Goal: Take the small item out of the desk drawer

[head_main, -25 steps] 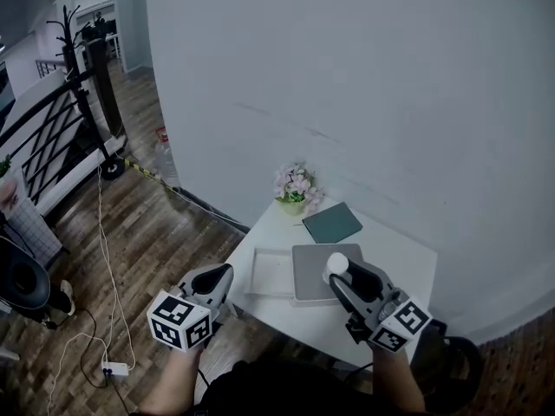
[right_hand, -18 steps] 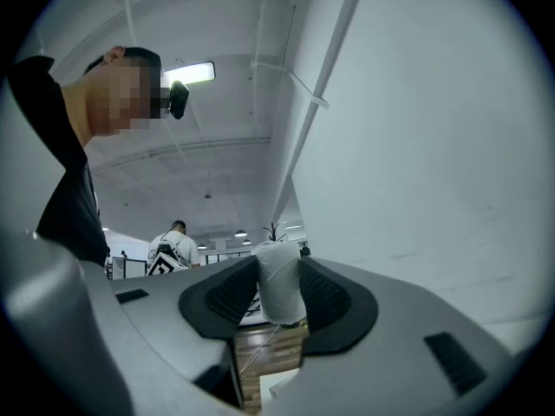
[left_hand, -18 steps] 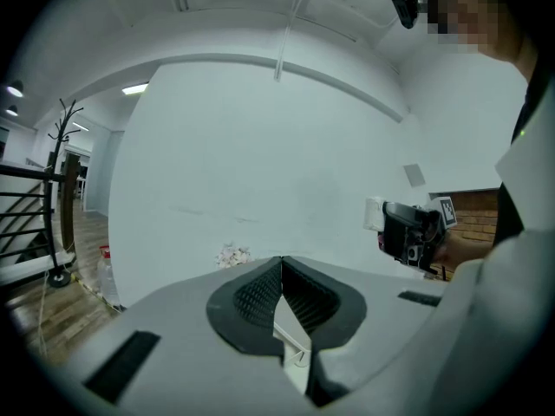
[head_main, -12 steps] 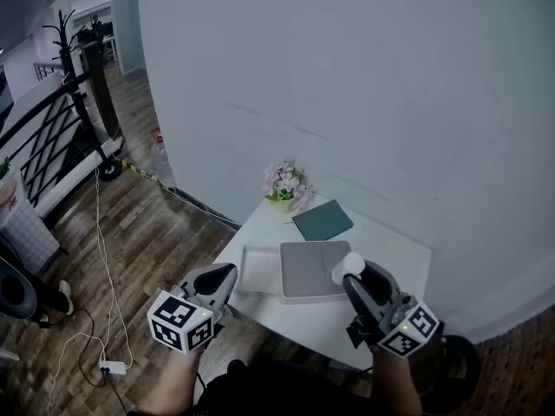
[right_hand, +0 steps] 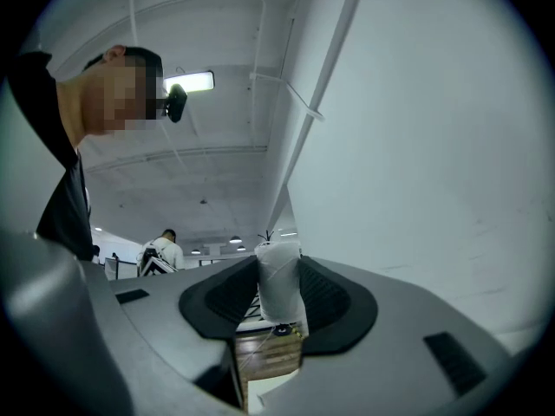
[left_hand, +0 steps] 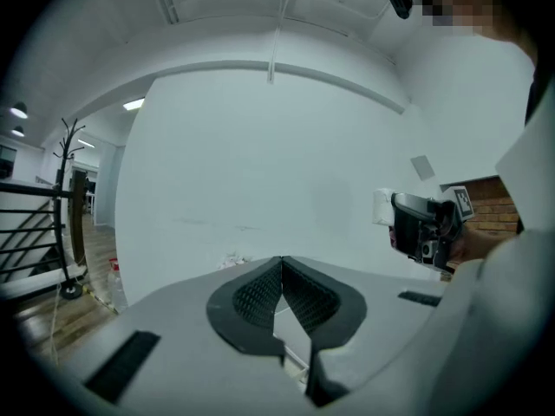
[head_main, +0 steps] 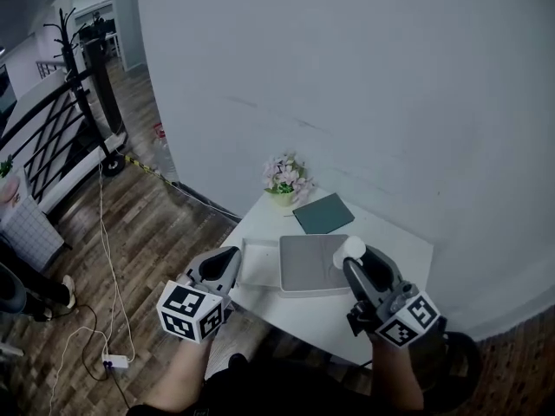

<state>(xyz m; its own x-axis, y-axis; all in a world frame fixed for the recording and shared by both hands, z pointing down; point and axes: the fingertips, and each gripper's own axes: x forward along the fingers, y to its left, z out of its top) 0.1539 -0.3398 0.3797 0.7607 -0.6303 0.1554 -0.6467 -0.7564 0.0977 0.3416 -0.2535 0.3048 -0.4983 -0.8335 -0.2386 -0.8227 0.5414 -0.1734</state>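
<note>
L claw (left_hand: pixel 280 267): pressed together, empty, near bench's (head_main: pixel 303 315) left corner.
R claw (head_main: pixel 355 269): pinching small white roll (right_hand: pixel 278 282); roll upright betw. pads, above bench front.
Drawer (head_main: pixel 258 267): open, left of roll, nearer L claw.

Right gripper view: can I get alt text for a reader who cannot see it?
The right gripper is clamped on a small white cylinder, which stands between its dark jaws. Behind it are a white wall on the right, a lit ceiling light at upper left, and a distant person seen from behind.
</note>
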